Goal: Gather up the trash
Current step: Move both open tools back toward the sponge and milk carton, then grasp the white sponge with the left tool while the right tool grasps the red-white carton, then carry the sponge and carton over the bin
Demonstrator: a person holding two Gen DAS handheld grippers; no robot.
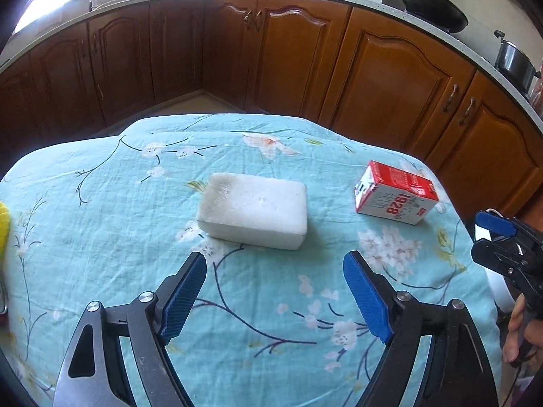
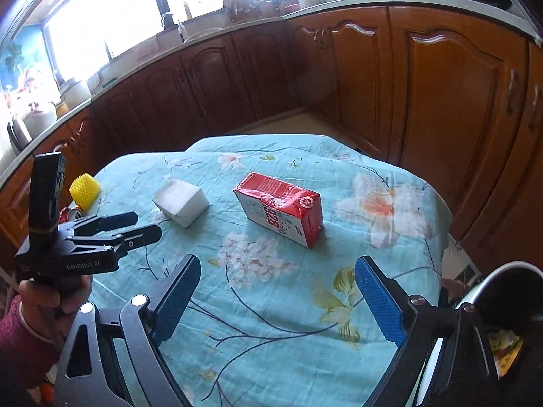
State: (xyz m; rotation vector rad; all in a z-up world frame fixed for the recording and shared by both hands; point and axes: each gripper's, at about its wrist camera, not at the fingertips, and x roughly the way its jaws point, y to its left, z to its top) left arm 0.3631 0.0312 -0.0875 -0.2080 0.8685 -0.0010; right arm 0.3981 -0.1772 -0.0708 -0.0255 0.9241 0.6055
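From the left wrist camera, little of the collecting looks done: a white rectangular foam block (image 1: 253,213) and a red-and-white drink carton lying on its side (image 1: 395,193) both sit loose on the table covered by a turquoise floral cloth (image 1: 101,220), and a sliver of something yellow (image 1: 3,227) shows at the far left edge. The left gripper (image 1: 274,264) stands wide with nothing between its blue pads, and the foam block lies just ahead of the fingertips, roughly centred on the gap but not touching either one; the carton is well off to the right, nearer the right gripper (image 1: 488,234), which enters at the right edge. From the right wrist camera, the same picture holds: the carton (image 2: 281,212) rests ahead of the right gripper (image 2: 276,264), whose jaws are spread wide and empty, the carton a little beyond the tips and close to the line of the gap. The foam block (image 2: 181,203) lies further left, near the left gripper (image 2: 142,225), which a hand (image 2: 54,291) holds. A yellow spiky cylinder (image 2: 85,190) and a red can (image 2: 69,213) beside it also wait at the table's left edge. A round dark-lined bin with a pale rim (image 2: 502,291) shows at lower right, seemingly the place for the trash; whether it holds anything collected I cannot tell.
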